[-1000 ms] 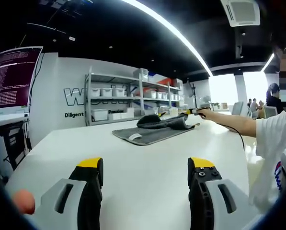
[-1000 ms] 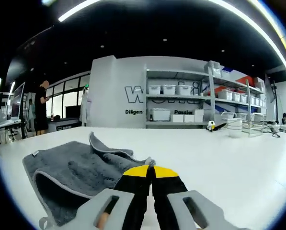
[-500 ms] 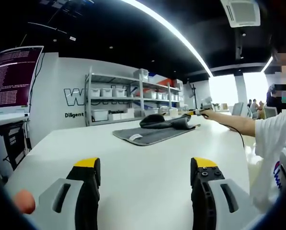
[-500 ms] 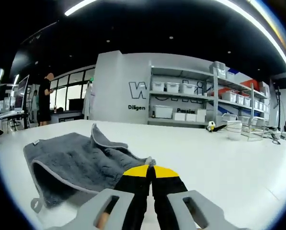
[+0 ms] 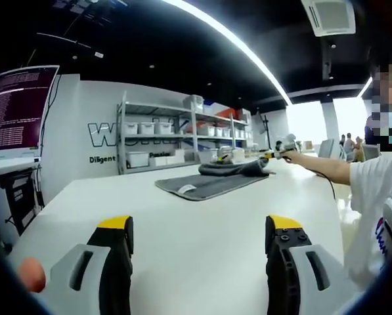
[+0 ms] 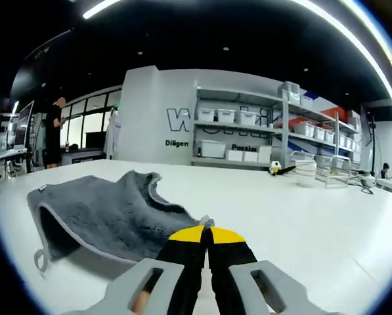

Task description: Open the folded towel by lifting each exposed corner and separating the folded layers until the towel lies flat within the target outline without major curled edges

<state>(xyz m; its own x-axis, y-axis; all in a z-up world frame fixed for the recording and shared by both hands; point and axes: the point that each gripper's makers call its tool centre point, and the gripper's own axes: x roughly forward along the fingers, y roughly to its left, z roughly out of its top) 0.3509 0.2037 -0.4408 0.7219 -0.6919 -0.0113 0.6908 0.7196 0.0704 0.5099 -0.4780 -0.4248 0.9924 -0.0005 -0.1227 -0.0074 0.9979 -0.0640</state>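
Clamped on a corner of the grey towel (image 6: 110,213), with the right gripper (image 6: 206,235) dragging that upper layer outward across the white bench (image 6: 327,223). Compared with a second ago, less bunched and spread lower, the raised fold flattening. Seen from the left gripper view, lying well ahead at mid-bench as a low dark strip. Idle near the bench edge, left gripper (image 5: 196,230) spread wide and empty. Unfolding likely underway, not complete.
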